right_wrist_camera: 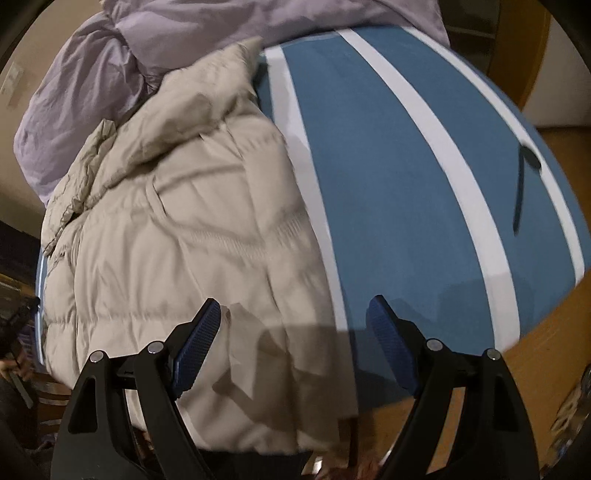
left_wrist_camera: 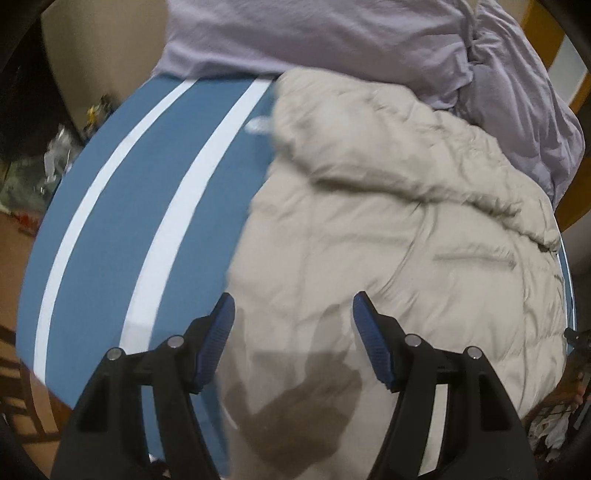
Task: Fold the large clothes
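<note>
Left wrist view — puffy quilted beige jacket [left_wrist_camera: 388,229] on blue white-striped mat [left_wrist_camera: 122,206], both tongs spread, empty.

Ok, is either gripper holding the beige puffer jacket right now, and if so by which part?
Neither. The left gripper and right gripper both hang open above the beige puffer jacket, with nothing between their pads.

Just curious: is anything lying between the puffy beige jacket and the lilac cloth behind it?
Nothing: the jacket runs straight up against the lilac cloth, its collar overlapping it. Both views show this.
</note>
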Motion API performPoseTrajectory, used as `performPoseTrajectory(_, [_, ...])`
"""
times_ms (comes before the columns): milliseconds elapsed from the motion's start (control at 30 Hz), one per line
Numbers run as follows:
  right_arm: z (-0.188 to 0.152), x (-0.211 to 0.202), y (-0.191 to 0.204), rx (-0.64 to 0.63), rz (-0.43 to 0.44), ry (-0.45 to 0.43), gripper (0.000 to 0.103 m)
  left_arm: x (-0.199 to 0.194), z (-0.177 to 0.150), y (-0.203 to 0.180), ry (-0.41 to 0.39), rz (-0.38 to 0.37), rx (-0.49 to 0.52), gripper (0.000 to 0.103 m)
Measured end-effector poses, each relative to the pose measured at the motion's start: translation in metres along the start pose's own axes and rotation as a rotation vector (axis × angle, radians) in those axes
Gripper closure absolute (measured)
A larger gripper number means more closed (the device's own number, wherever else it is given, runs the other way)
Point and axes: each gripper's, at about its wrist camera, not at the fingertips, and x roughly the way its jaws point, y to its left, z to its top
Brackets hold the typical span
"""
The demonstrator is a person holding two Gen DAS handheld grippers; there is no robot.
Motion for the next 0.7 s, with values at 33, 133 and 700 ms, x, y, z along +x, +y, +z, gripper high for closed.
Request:
performPoseTrajectory(33, [-0.004,0.000,-0.002,0.009,0.002,0.005,0.019,0.001,-0.006,0.006,0.011,-0.002,-0.007,0.036])
performPoseTrajectory(133, [-0.016,0.000,-0.009,0.047,0.032,0.017,0.020,0.004,-0.022,0.019,0.038,-0.014,-0.025,0.036])
performPoseTrajectory(700, [-0.053,-0.001,-0.008,0.081,0.184,0.007,0.054,0.002,-0.057,0.038,0.057,-0.136,-0.079,0.041])
